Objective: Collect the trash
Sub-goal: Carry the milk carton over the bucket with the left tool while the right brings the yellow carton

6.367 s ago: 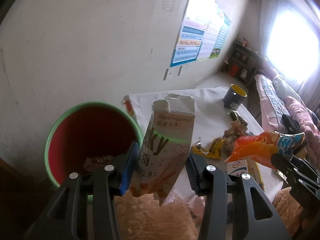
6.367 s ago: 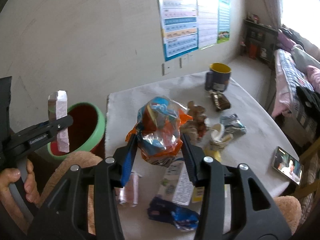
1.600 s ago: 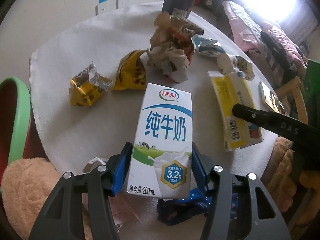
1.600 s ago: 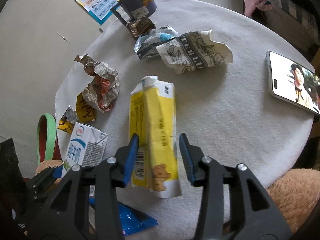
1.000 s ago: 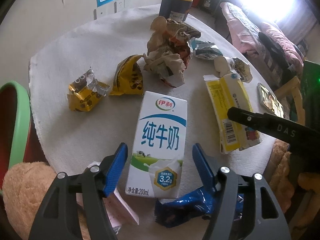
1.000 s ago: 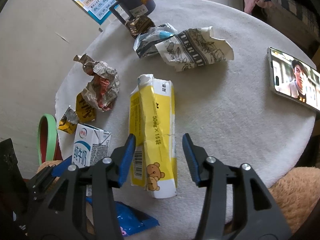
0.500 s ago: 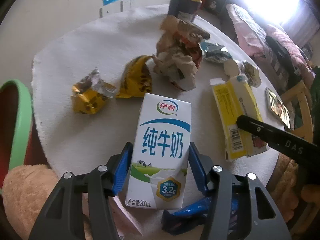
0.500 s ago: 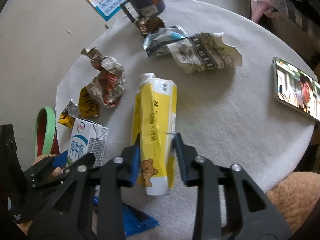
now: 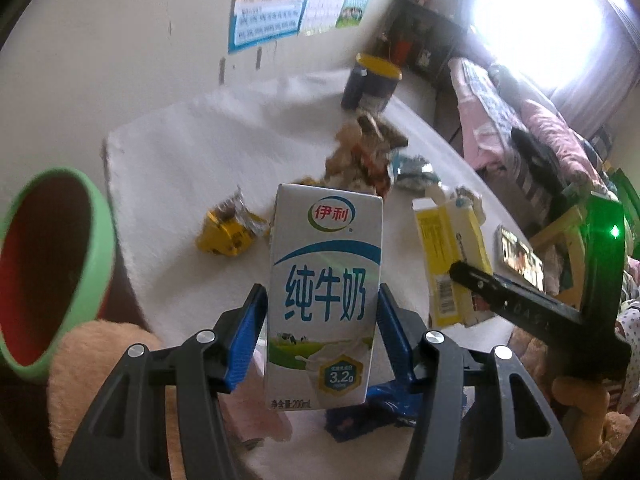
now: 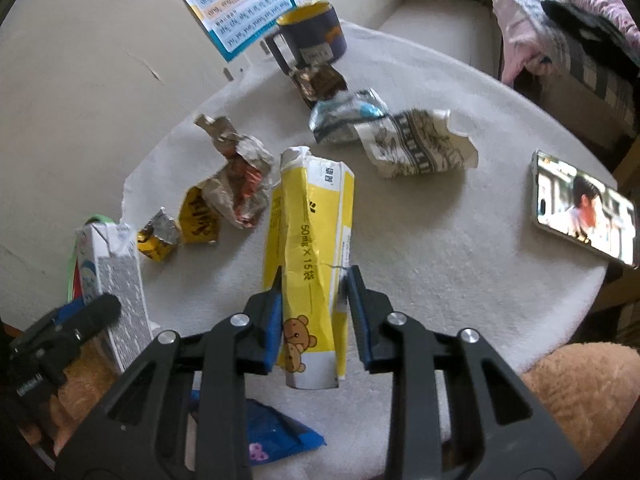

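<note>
My left gripper (image 9: 320, 320) is shut on a white and blue milk carton (image 9: 324, 296) and holds it upright above the table's near edge. The carton also shows in the right wrist view (image 10: 112, 280). My right gripper (image 10: 314, 300) is shut on a crushed yellow box (image 10: 312, 248), lifted off the table; the box also shows in the left wrist view (image 9: 448, 256). The green-rimmed red bin (image 9: 48, 264) stands to the left, below table level. On the round white table (image 10: 440, 240) lie yellow wrappers (image 10: 176, 228), crumpled foil (image 10: 240, 176) and a patterned wrapper (image 10: 416, 140).
A dark mug with a yellow rim (image 10: 312, 36) stands at the table's far side. A phone with its screen lit (image 10: 584, 208) lies at the right edge. A blue wrapper (image 10: 272, 436) lies at the near edge. Plush brown fabric (image 10: 580, 392) sits below the table.
Both grippers have closed on their items and lifted them: the milk carton rises in the left, the yellow box in the right. The left view now tilts up toward the wall and bin.
</note>
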The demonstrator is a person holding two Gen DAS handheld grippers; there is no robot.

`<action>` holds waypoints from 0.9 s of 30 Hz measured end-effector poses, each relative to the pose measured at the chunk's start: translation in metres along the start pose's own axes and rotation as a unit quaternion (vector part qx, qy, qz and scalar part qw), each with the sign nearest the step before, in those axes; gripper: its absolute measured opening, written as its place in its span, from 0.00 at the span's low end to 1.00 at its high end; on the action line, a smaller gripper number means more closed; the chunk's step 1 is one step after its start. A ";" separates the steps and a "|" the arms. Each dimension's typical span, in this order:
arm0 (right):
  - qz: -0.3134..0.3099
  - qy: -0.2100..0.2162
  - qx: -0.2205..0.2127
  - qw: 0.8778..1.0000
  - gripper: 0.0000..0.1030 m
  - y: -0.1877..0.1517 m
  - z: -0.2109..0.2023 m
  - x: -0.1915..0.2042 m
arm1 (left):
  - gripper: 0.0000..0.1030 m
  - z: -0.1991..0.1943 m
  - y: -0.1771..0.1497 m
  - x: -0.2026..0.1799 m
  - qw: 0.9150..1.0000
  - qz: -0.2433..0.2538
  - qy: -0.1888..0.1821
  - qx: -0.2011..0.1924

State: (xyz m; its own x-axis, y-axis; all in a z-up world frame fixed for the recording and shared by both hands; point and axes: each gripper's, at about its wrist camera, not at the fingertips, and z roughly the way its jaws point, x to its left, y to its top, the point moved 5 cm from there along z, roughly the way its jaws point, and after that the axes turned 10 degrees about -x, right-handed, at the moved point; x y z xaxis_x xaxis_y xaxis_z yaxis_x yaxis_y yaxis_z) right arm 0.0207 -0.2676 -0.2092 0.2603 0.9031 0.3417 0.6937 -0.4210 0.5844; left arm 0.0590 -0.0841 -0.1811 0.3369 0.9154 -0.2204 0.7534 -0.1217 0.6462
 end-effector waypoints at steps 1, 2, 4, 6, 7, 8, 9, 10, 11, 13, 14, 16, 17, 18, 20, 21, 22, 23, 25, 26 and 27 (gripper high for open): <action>-0.004 -0.001 -0.006 1.000 0.29 0.001 -0.004 0.002 | 0.51 -0.004 0.003 0.002 1.000 -0.002 0.002 -0.008; -0.007 -0.001 -0.012 1.000 0.29 0.002 -0.007 0.005 | 0.51 -0.008 0.005 0.005 1.000 -0.003 0.003 -0.012; -0.012 -0.001 -0.019 1.000 0.29 0.003 -0.012 0.010 | 0.51 -0.014 0.009 0.010 1.000 -0.008 0.006 -0.022; -0.017 0.000 -0.023 1.000 0.29 0.004 -0.016 0.014 | 0.51 -0.021 0.013 0.018 0.999 -0.013 0.011 -0.032; -0.019 0.001 -0.025 1.000 0.29 0.005 -0.018 0.017 | 0.51 -0.024 0.014 0.022 0.999 -0.016 0.013 -0.035; -0.020 0.001 -0.026 0.999 0.29 0.005 -0.020 0.019 | 0.51 -0.026 0.015 0.025 0.999 -0.019 0.016 -0.038; -0.022 0.002 -0.028 0.999 0.29 0.005 -0.021 0.021 | 0.51 -0.029 0.016 0.029 0.999 -0.022 0.018 -0.043; -0.024 0.003 -0.030 0.999 0.29 0.006 -0.024 0.024 | 0.51 -0.032 0.017 0.033 0.998 -0.026 0.021 -0.047; -0.024 0.003 -0.032 0.999 0.29 0.007 -0.025 0.025 | 0.51 -0.034 0.017 0.035 0.998 -0.029 0.022 -0.050; -0.026 0.006 -0.038 0.999 0.29 0.009 -0.031 0.031 | 0.51 -0.040 0.019 0.042 0.997 -0.036 0.025 -0.057; -0.027 0.008 -0.041 0.999 0.29 0.009 -0.033 0.033 | 0.51 -0.042 0.019 0.044 0.997 -0.038 0.026 -0.060; -0.031 0.011 -0.047 0.998 0.29 0.011 -0.040 0.039 | 0.51 -0.047 0.021 0.049 0.996 -0.044 0.029 -0.067; -0.032 0.013 -0.050 0.998 0.29 0.011 -0.043 0.041 | 0.51 -0.049 0.022 0.053 0.996 -0.049 0.029 -0.070; -0.033 0.014 -0.052 0.998 0.29 0.012 -0.045 0.044 | 0.51 -0.052 0.023 0.056 0.995 -0.055 0.029 -0.074; -0.034 0.020 -0.061 0.997 0.29 0.015 -0.052 0.050 | 0.51 -0.057 0.025 0.062 0.994 -0.065 0.029 -0.080; -0.034 0.023 -0.065 0.997 0.29 0.016 -0.054 0.052 | 0.51 -0.059 0.026 0.065 0.994 -0.071 0.027 -0.084; -0.037 0.026 -0.069 0.997 0.29 0.018 -0.058 0.057 | 0.51 -0.061 0.026 0.066 0.993 -0.073 0.027 -0.086; -0.039 0.028 -0.071 0.996 0.29 0.018 -0.060 0.060 | 0.51 -0.064 0.028 0.068 0.993 -0.076 0.027 -0.091; -0.044 0.033 -0.074 0.996 0.29 0.020 -0.063 0.068 | 0.51 -0.068 0.029 0.073 0.992 -0.078 0.030 -0.098; -0.047 0.036 -0.076 0.995 0.29 0.021 -0.064 0.073 | 0.51 -0.069 0.029 0.074 0.991 -0.079 0.031 -0.101; -0.051 0.039 -0.076 0.995 0.29 0.020 -0.064 0.077 | 0.51 -0.070 0.030 0.077 0.991 -0.080 0.033 -0.103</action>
State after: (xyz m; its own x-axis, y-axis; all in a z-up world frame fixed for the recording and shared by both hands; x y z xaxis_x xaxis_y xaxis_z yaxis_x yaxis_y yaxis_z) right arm 0.0116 -0.2122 -0.1236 0.1368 0.9352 0.3267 0.6023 -0.3404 0.7221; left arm 0.0674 0.0095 -0.1276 0.1788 0.9408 -0.2881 0.6609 0.1021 0.7435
